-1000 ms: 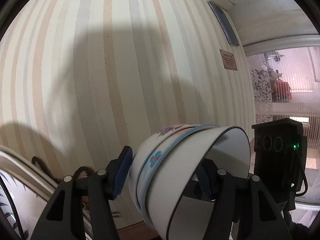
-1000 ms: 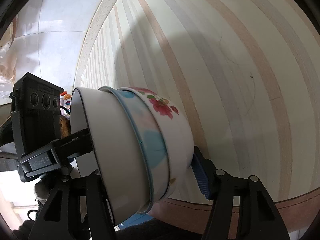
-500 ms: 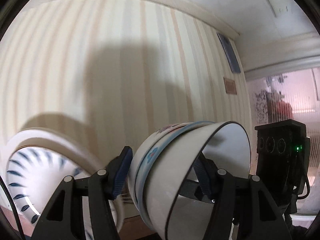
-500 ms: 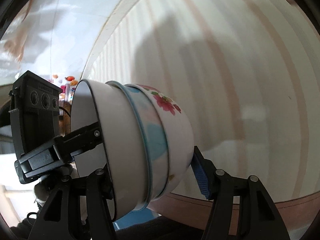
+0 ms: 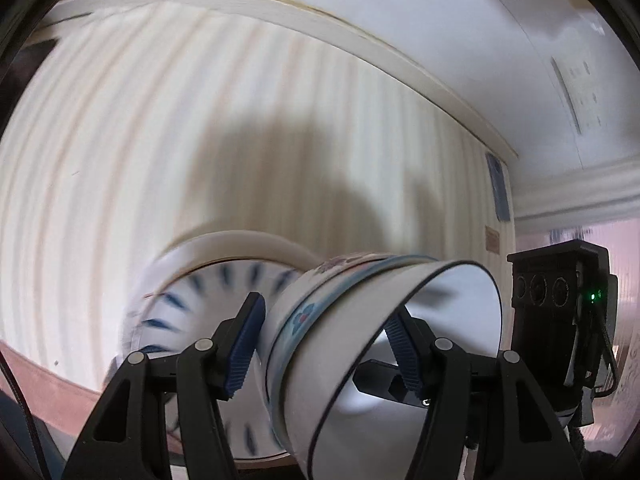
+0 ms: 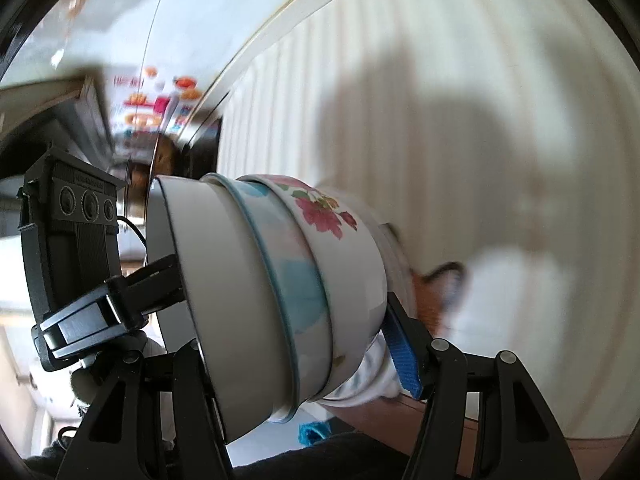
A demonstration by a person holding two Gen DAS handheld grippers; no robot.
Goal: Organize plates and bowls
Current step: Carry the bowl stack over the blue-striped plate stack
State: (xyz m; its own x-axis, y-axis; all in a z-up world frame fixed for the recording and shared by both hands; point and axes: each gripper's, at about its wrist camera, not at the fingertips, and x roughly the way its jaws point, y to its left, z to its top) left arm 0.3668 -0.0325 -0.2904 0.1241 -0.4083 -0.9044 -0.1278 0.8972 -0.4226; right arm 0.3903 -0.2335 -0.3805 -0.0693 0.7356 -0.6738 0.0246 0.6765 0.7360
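A stack of three nested bowls (image 5: 360, 320) hangs tipped on its side between both grippers. The inner bowl is white with a dark rim, the middle one pale blue, and the outer one (image 6: 336, 232) has pink flowers. My left gripper (image 5: 324, 312) is shut on the stack's wall, one blue pad outside and one inside. My right gripper (image 6: 288, 320) is shut on the opposite wall; its inner finger is hidden. A white plate with blue dashes (image 5: 192, 304) lies blurred just behind the stack.
The striped tabletop (image 5: 160, 140) fills both views, with its pale far border (image 5: 320, 16) and brownish near edge (image 5: 48, 380). A blurred orange-brown item (image 6: 440, 288) shows behind the bowls. Shelves with colourful packets (image 6: 152, 108) stand at the far left.
Both grippers have carried the bowl stack across the striped surface. The blue-dashed plate came in from the left and now sits right behind the stack. The grip is unchanged.
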